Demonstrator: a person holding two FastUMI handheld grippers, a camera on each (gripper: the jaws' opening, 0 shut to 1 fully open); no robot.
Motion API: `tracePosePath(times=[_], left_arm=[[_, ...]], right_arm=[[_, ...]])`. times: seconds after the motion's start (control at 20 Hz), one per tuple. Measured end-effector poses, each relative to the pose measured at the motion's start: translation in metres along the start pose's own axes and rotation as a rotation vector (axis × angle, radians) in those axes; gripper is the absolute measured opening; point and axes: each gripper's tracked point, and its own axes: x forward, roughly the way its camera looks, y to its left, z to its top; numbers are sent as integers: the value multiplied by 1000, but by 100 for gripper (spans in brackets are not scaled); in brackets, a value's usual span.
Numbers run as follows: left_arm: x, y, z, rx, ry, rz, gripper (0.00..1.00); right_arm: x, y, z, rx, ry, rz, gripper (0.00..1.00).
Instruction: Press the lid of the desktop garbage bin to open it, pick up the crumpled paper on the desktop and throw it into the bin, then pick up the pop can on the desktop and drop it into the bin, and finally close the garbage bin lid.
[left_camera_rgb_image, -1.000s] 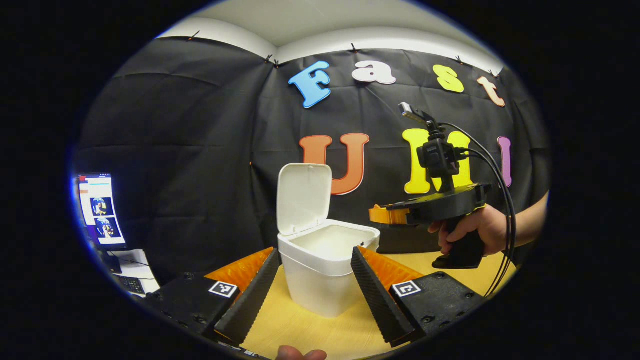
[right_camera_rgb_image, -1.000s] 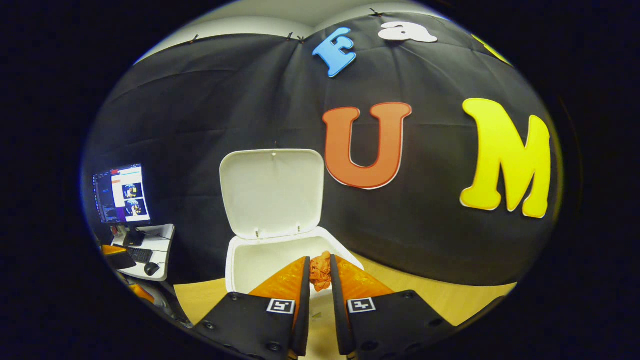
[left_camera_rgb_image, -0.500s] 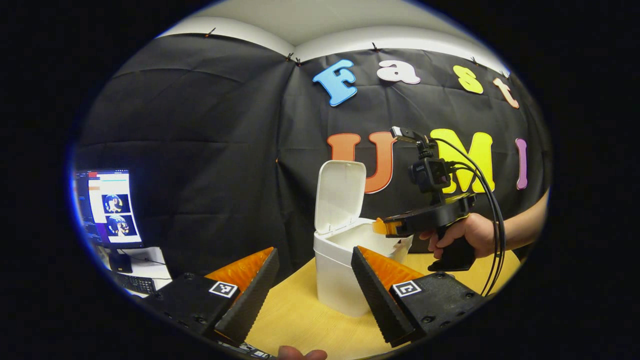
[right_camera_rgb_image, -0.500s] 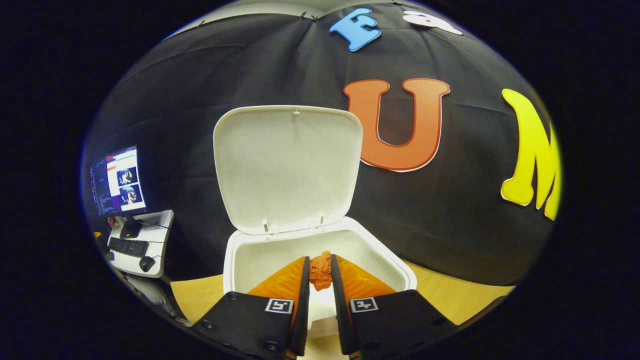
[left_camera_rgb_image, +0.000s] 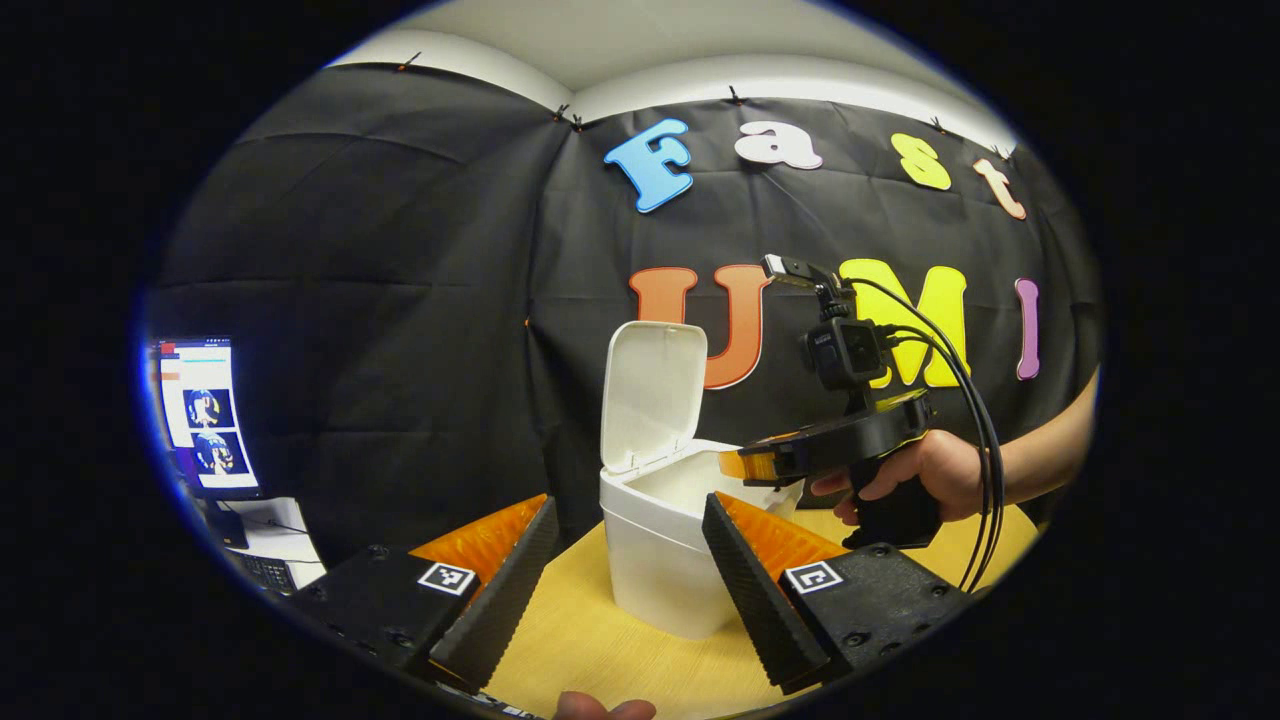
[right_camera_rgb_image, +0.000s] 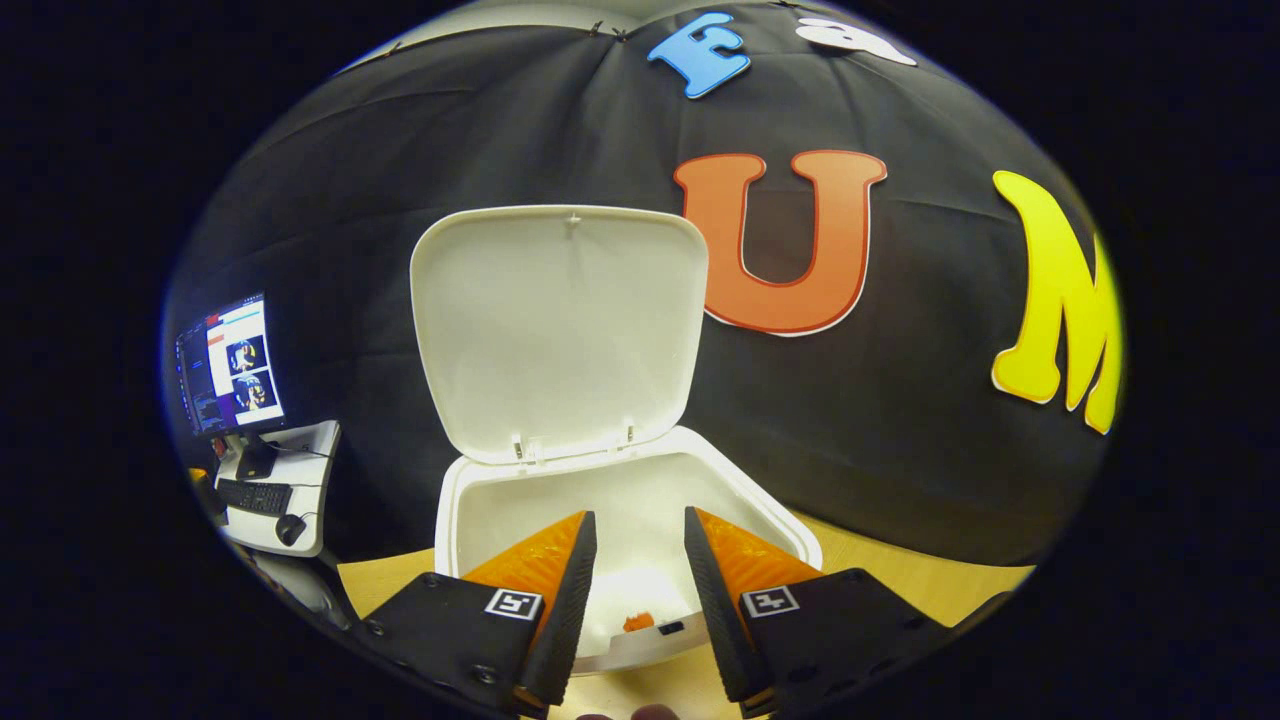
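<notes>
Crumpled paper (right_camera_rgb_image: 638, 622), pinched between the right gripper (right_camera_rgb_image: 636, 530) fingers half a second ago, now lies inside the white bin (right_camera_rgb_image: 745, 500), at six o'clock in the right gripper view. That gripper's fingers have spread apart, empty, above the opening. Lid (right_camera_rgb_image: 555, 325) stands upright. Left gripper (left_camera_rgb_image: 628, 515) holds wide and empty, with the bin (left_camera_rgb_image: 655, 575) between its fingers.

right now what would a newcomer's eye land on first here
The white bin on the wooden table, its lid standing upright. The right gripper hangs over the bin's mouth, jaws apart, with a scrap of orange paper down inside. The left gripper waits open nearby.
</notes>
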Motion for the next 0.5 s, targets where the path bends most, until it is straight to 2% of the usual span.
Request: tracePosePath(times=[0.2, 0.5], left_arm=[[5, -14, 5, 36, -12, -38, 96], [18, -60, 14, 32, -33, -164, 96]], right_arm=[[-37, -14, 42, 2, -149, -63, 62], [-116, -70, 77, 17, -300, -221, 61]])
